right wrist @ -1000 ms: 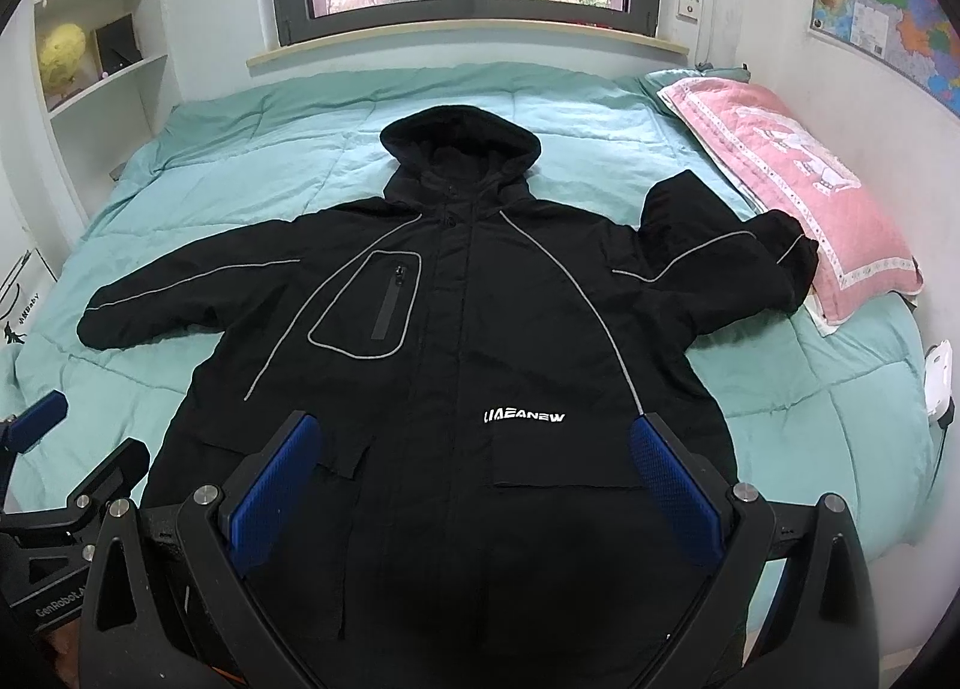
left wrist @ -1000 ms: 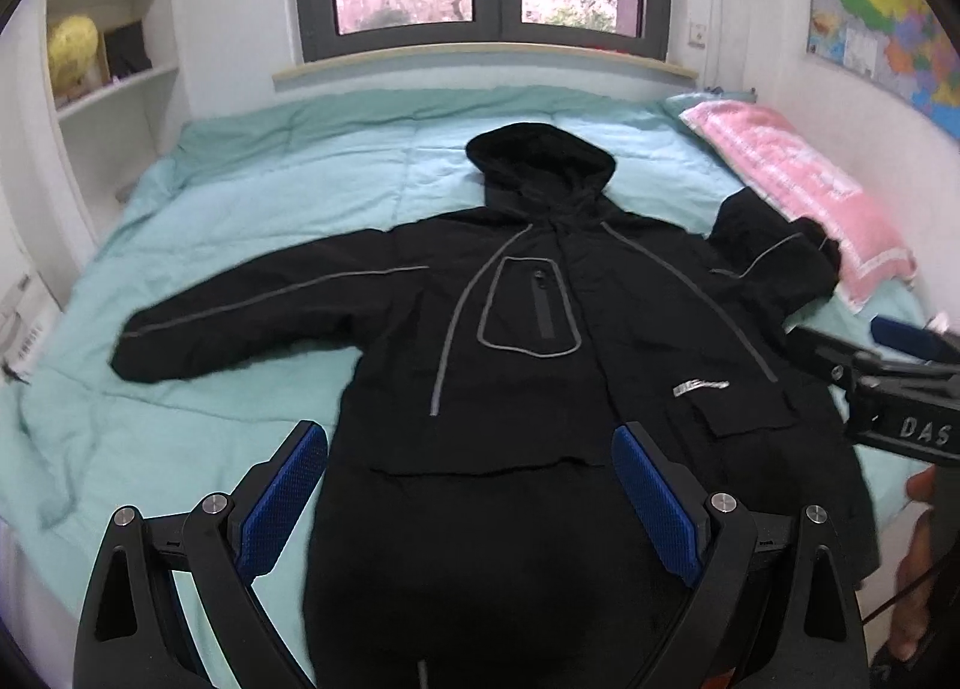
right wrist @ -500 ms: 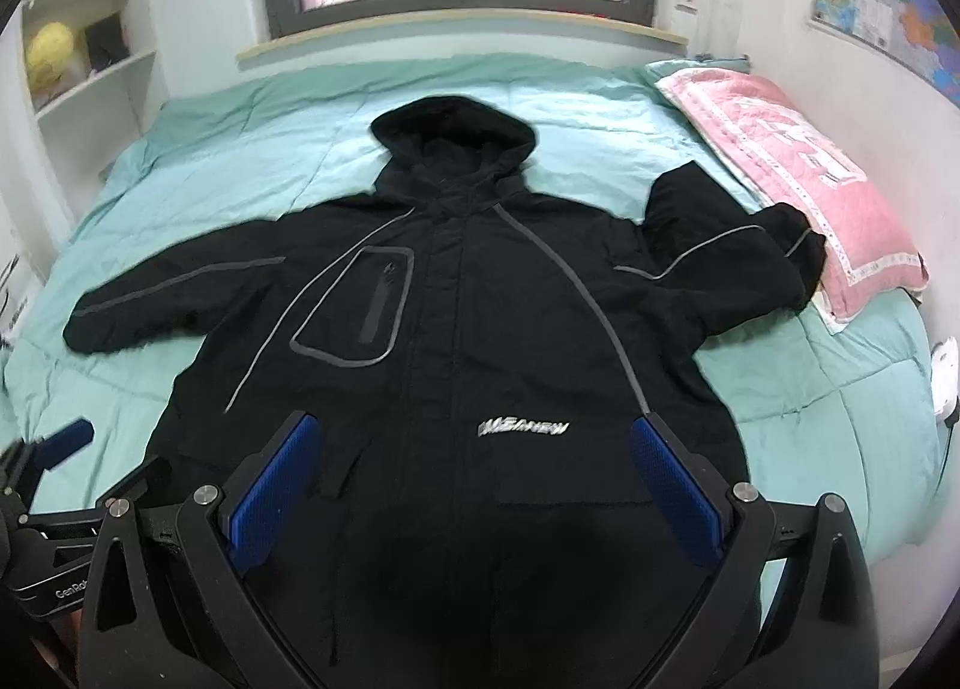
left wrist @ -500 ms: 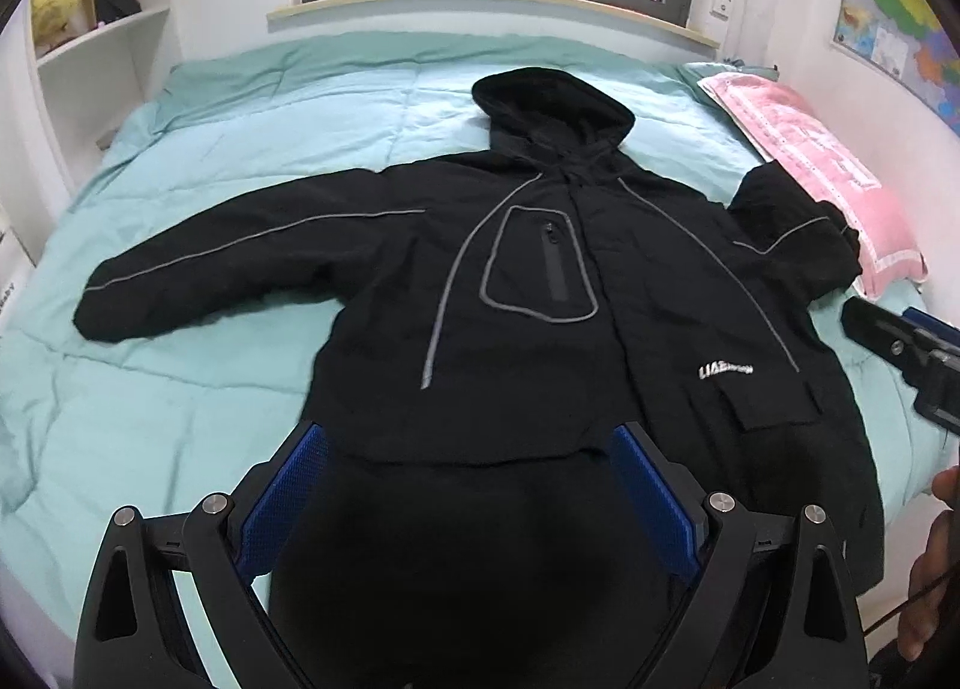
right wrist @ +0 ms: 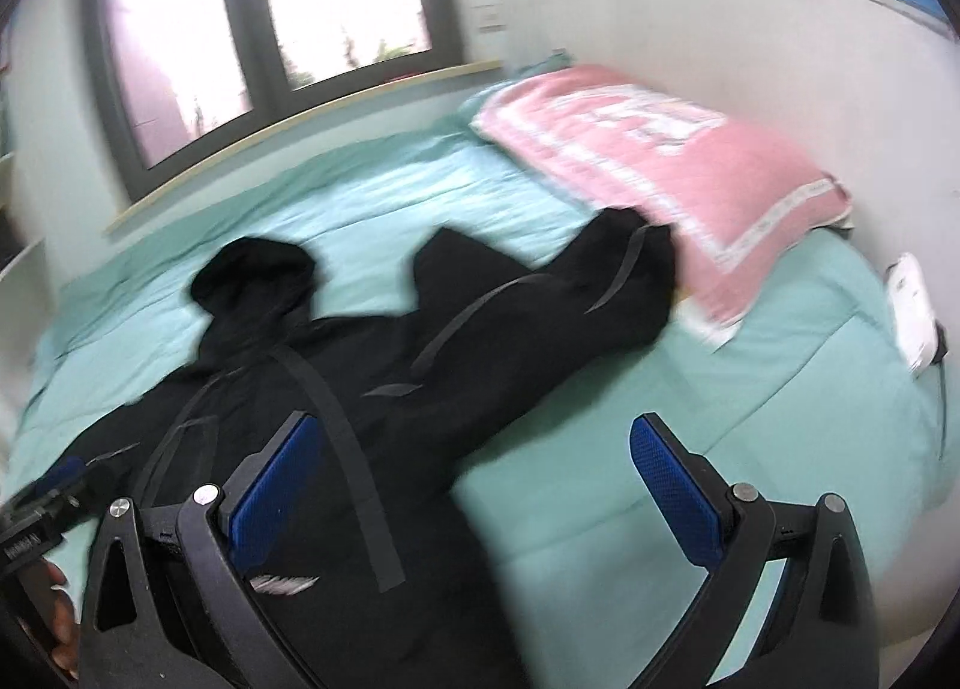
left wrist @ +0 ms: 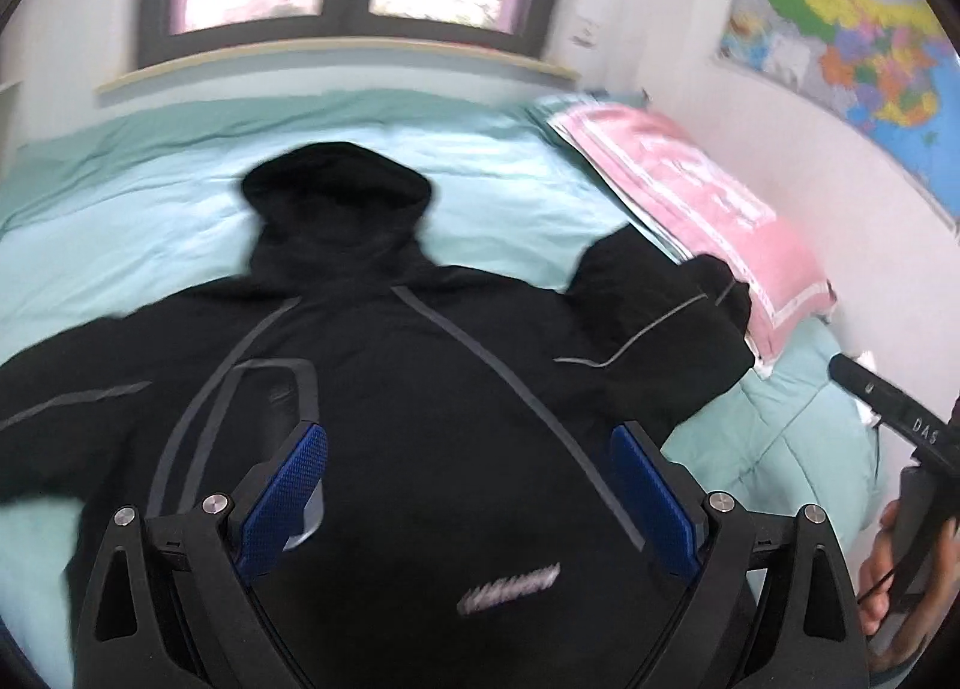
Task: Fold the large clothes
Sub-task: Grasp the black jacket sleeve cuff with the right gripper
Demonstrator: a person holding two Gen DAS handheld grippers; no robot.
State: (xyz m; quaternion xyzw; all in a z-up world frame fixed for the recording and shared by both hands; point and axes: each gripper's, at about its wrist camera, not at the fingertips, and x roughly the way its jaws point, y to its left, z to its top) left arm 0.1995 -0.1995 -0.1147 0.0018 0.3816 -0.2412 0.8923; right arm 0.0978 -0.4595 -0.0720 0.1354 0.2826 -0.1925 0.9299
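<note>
A large black hooded jacket point(left wrist: 432, 377) with grey piping lies front-up on a mint-green bed, hood toward the window. Its right sleeve point(left wrist: 666, 323) is bent, the cuff against a pink pillow; the sleeve also shows in the right wrist view point(right wrist: 540, 305). My left gripper point(left wrist: 468, 491) is open and empty, over the jacket's chest. My right gripper point(right wrist: 474, 485) is open and empty, over the jacket's right side and the bare quilt beside it. Both views are blurred by motion.
A pink pillow point(right wrist: 672, 167) lies at the bed's right side by the wall. A white device point(right wrist: 912, 305) lies at the right bed edge. The mint quilt point(right wrist: 660, 407) lies bare beside the sleeve. A window and sill stand behind the bed. A map hangs on the right wall.
Both grippers have swung to the right and moved closer over the jacket. The pillow and the bent right sleeve now sit nearer the middle of both views. Both stay open.
</note>
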